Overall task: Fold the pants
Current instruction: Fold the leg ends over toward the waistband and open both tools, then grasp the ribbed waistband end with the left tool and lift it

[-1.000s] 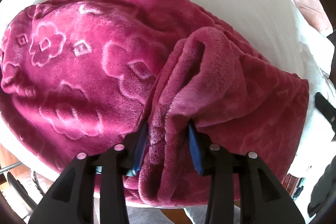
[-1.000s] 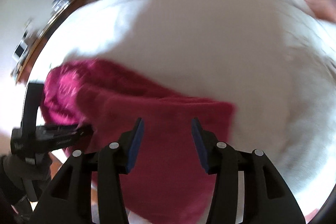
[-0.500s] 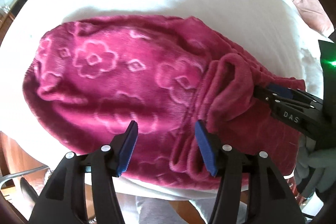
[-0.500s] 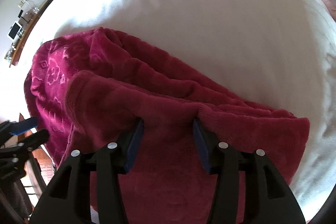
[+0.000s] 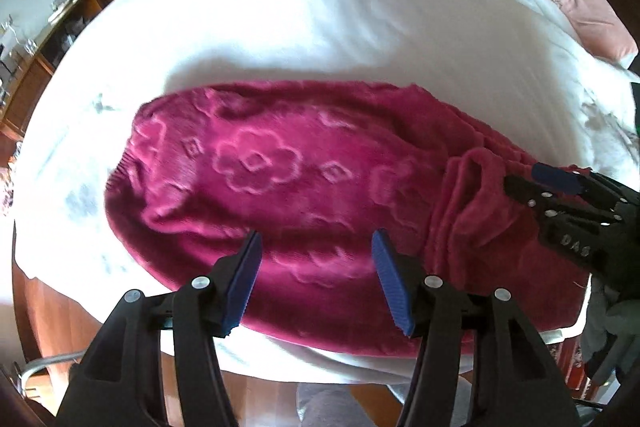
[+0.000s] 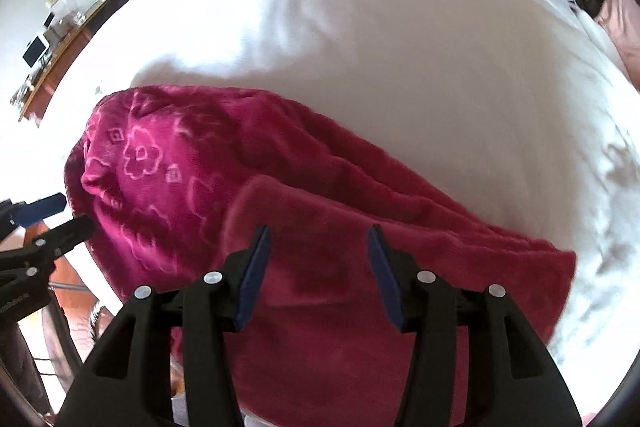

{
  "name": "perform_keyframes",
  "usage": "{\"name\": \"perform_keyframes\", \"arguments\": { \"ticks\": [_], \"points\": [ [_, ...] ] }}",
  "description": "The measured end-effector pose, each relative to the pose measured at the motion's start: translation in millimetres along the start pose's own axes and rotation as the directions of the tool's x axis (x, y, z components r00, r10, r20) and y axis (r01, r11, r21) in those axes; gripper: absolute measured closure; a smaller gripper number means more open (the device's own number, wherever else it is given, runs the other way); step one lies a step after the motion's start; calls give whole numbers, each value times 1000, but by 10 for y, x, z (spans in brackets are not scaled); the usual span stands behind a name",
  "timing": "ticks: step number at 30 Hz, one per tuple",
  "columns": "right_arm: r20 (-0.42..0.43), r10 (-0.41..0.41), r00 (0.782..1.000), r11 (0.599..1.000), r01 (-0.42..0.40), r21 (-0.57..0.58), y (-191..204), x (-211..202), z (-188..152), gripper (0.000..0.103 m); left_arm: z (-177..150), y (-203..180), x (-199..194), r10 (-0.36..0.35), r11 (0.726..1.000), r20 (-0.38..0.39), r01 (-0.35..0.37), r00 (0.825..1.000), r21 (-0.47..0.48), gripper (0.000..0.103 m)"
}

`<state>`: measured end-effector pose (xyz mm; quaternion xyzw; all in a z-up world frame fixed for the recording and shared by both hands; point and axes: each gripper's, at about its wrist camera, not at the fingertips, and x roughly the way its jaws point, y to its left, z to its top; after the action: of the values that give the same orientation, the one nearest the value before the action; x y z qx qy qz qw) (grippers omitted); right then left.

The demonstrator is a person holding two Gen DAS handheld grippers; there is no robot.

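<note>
The magenta fleece pants with embossed flowers lie folded in a long bundle on the white bed, near its front edge. My left gripper is open and empty, raised above the bundle's near side. My right gripper is open and empty over the plain folded-over end of the pants. The right gripper also shows in the left wrist view, at the bunched right end. The left gripper shows in the right wrist view, beside the flowered left end.
A wooden sideboard with glassware and small items runs along the left wall. A pink pillow lies at the far right of the bed. Wooden floor shows below the bed's front edge.
My left gripper let go of the pants' fold and pulled back and up. My right gripper came over the folded end, then lifted back. The pants now lie flatter on the bed.
</note>
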<state>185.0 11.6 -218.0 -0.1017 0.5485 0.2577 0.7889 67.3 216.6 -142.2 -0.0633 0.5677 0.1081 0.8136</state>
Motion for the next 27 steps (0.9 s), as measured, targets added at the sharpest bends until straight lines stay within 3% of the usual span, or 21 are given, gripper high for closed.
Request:
{"name": "perform_keyframes", "arguments": {
  "ticks": [15,23,27],
  "points": [
    [-63,-142,988,989,144,27,146,540,90,51,104,604,25,41,998,13,-41,999,43,44],
    [-58,-188,981,980,191,51,347,494,100,51,242,804,129,46,995,14,-47,999,87,43],
    [-36,-192,981,977,195,91,467,281,23,51,305,895,228,72,992,12,-73,997,107,43]
  ]
}}
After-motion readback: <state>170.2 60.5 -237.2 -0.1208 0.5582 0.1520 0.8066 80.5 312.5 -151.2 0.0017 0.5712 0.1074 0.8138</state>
